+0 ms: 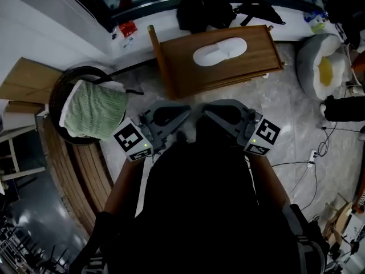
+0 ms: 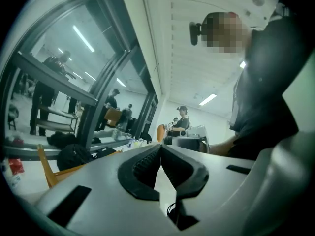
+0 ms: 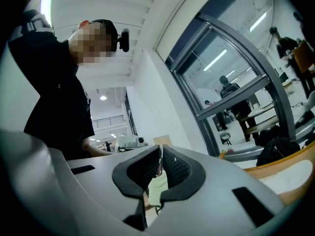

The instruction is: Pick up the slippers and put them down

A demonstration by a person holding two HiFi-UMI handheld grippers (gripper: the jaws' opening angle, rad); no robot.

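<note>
A white slipper [image 1: 219,50] lies on a low wooden rack [image 1: 182,67] on the floor ahead of me. Both grippers are held close to my chest, well short of the rack, with their tips turned toward each other. My left gripper [image 1: 185,112] is shut with nothing between its pads; in the left gripper view its jaws [image 2: 161,149] meet at the tip. My right gripper [image 1: 204,112] is also shut and empty, its pads [image 3: 174,168] pressed together. The two gripper views look level across the room at my dark torso and glass walls, not at the slipper.
A round basket [image 1: 60,90] with a green knitted cloth [image 1: 91,110] stands at the left of the rack. A grey and yellow cushion [image 1: 322,67] lies at the right, with cables [image 1: 311,156] on the floor. Black bags [image 1: 202,10] sit behind the rack. Wooden boards [image 1: 28,79] lean at far left.
</note>
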